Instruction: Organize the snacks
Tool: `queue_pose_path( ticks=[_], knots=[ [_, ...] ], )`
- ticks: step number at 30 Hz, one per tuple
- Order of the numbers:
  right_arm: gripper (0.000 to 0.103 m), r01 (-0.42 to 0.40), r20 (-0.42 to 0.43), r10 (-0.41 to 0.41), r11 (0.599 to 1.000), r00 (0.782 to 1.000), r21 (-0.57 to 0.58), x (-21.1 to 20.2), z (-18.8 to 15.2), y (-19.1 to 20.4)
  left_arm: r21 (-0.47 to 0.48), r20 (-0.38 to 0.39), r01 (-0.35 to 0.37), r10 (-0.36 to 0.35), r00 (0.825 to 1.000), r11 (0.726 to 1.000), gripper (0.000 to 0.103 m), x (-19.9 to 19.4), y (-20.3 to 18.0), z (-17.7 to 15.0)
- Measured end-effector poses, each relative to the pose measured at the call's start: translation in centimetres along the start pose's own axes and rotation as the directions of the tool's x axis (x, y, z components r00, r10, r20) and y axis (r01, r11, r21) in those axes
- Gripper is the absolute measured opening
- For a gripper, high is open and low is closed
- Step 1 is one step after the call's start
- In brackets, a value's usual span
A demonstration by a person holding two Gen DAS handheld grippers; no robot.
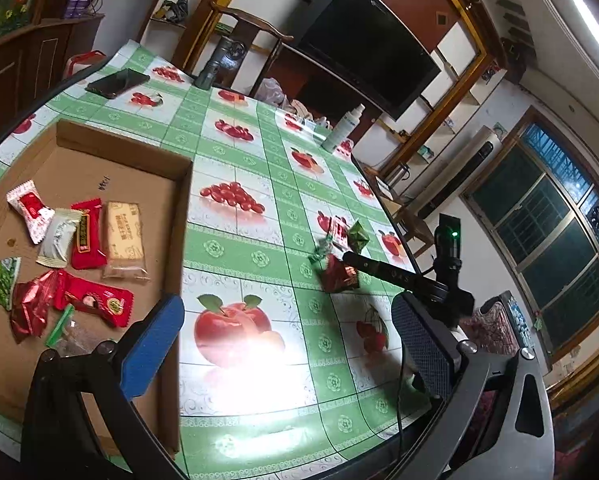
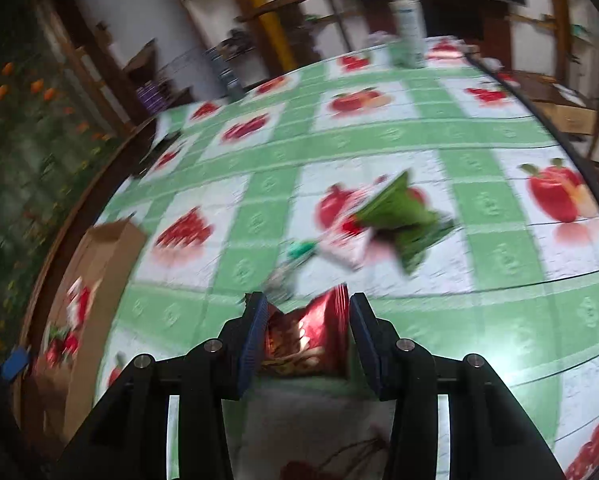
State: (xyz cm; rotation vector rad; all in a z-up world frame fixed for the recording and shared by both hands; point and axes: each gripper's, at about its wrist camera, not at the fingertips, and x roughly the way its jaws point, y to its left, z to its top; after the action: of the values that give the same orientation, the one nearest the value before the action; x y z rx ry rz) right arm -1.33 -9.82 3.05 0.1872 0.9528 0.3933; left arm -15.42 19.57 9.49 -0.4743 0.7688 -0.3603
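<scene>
At the left, the cardboard tray [image 1: 111, 160] lies flat on the worktop [image 1: 239, 248] with its open side up, likely so wrappers can be dropped straight in; several packets already lie there, a beige biscuit bar [image 1: 123, 236] beside a dark red bar [image 1: 86, 236] and a white-and-red sweet [image 1: 31, 210]. The left claw [image 1: 287, 344] hangs over the tray's near corner with its jaws wide and nothing between them, probably free for the next pick. Further right, loose snacks are not yet gathered: a green packet [image 2: 403, 216] lies near a pale one. The right claw [image 2: 305, 336] is closed on a red foil packet [image 2: 319, 332], pinched across its width, presumably for carrying to the tray
</scene>
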Motion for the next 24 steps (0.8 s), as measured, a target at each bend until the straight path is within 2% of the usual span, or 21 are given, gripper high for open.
queue_pose_path(
  ticks=[2,3,7,18,20,23,24],
  knots=[
    [0.044,-0.031,0.002,0.031,0.999,1.0,-0.021,-0.6,-0.4,0.6,0.012,-0.009,0.002,-0.002,1.0,1.0,0.103,0.3,-0.3,-0.1],
    [0.045,-0.02,0.01,0.02,1.0,1.0,-0.022,-0.9,-0.6,0.6,0.019,-0.015,0.001,-0.001,1.0,1.0,0.103,0.5,-0.5,-0.2],
    [0.058,0.036,0.022,-0.035,0.998,0.999,-0.045,-1.5,-0.9,0.9,0.023,-0.029,0.002,-0.001,1.0,1.0,0.103,1.0,-0.6,-0.3],
    [0.061,-0.012,-0.046,0.009,0.998,0.999,-0.066,0.6,-1.6,3.1,0.021,-0.056,-0.002,0.003,0.998,1.0,0.103,2.0,-0.7,-0.5],
    [0.061,-0.058,-0.059,0.052,0.994,0.997,-0.094,1.0,-1.8,4.4,0.023,-0.061,-0.002,0.003,0.998,1.0,0.103,2.2,-0.8,-0.6],
    [0.058,-0.192,-0.098,0.18,0.973,0.979,-0.13,1.2,-2.0,6.3,0.029,-0.064,-0.003,0.005,0.998,1.0,0.103,2.2,-0.9,-0.6],
    [0.059,-0.204,-0.083,0.194,0.97,0.977,-0.13,0.8,-1.8,6.4,0.033,-0.064,-0.004,0.006,0.998,0.999,0.103,2.2,-1.0,-0.7]
  ],
)
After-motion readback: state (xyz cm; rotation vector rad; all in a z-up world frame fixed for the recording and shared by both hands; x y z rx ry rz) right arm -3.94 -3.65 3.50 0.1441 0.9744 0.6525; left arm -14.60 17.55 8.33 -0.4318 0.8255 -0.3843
